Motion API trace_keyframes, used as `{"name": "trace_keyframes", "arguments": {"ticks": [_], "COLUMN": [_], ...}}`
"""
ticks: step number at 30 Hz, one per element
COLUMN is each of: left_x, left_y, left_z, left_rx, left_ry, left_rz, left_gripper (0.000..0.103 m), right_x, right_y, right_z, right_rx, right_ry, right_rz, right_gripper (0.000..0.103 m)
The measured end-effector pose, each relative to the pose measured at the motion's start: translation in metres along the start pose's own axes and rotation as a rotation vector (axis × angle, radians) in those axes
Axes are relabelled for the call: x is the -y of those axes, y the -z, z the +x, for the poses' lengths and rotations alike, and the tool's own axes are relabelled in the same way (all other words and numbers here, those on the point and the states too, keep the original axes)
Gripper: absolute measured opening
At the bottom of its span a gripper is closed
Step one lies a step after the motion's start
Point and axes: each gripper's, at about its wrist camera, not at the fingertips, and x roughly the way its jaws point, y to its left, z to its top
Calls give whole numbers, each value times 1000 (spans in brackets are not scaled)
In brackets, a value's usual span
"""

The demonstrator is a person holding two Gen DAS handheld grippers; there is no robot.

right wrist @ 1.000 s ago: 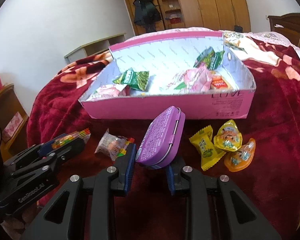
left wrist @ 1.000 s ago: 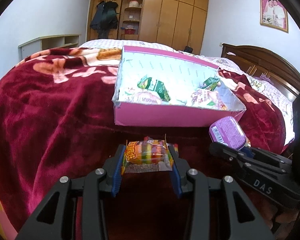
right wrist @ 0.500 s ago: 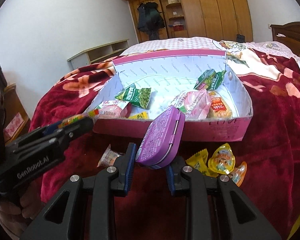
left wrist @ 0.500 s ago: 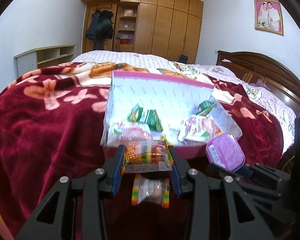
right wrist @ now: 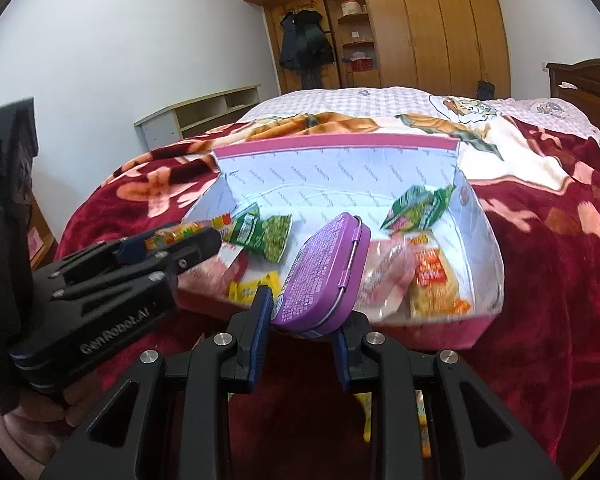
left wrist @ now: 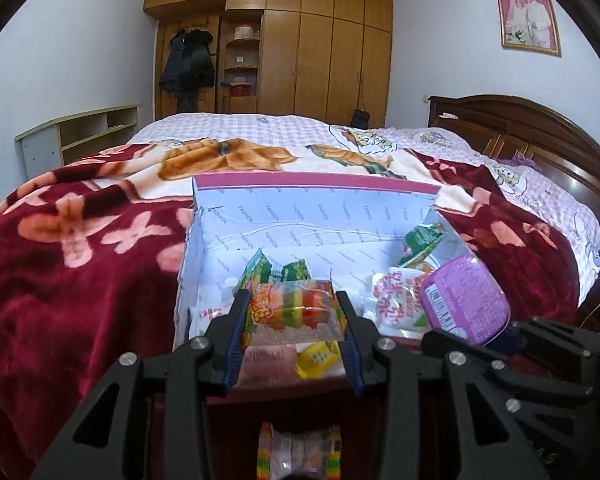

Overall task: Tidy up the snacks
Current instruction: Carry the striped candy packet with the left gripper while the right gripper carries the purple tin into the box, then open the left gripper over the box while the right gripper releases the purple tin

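Left wrist view takes in the bed, spread with a red flowered blanket that runs clear and flat from 9 o'clock round to 11. Behind it, at 12 o'clock, stands a wooden wardrobe, with one low shelf unit at 10 o'clock and the dark headboard at 2 o'clock.

On the blanket at centre sits one pink box, open on top, its tall back wall at 12 o'clock and its low front wall nearest the cameras. Inside it lie two green snack packets, at least two pale pink-printed bags and one yellow candy; the crowded front half leaves bare floor only toward the back wall.

Over the box's front edge the right claw is clamped on one purple tin, tilted on edge. Just beside it, at 9 o'clock in the right wrist view, the left claw is clamped on one orange gummy packet.

On the blanket short of the box, one clear wrapped candy with striped ends lies at 6 o'clock under the left claw. Yellow wrappers show under the right claw, too hidden to count.
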Motion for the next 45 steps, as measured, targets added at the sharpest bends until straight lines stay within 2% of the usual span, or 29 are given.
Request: {"name": "trace_keyframes", "arguments": {"ticks": [16, 25, 31, 32, 39, 40, 42, 45], "left_x": [-9, -10, -4, -3, -5, -4, -4, -6], "left_y": [-14, -13, -10, -9, -11, -12, -13, -14], "left_z": [57, 76, 80, 79, 76, 75, 72, 70], "left_rx": [-57, -88, -109, -109, -115, -112, -106, -94], "left_ry": [-15, -19, -14, -7, 6, 0, -22, -37], "left_rz": [-20, -27, 2, 2, -25, -26, -26, -31], "left_gripper": [43, 43, 52, 56, 60, 61, 72, 79], "right_x": [19, 33, 40, 40, 44, 47, 49, 49], "right_y": [-30, -39, -41, -41, -41, -41, -41, -41], "right_z": [47, 68, 73, 73, 68, 67, 64, 59], "right_rx": [-24, -34, -37, -38, -27, -26, -23, -14], "right_ry": [48, 75, 67, 65, 90, 90, 94, 94], "right_rz": [-21, -9, 16, 13, 39, 49, 56, 53], "right_gripper": [29, 29, 30, 34, 56, 57, 58, 59]}}
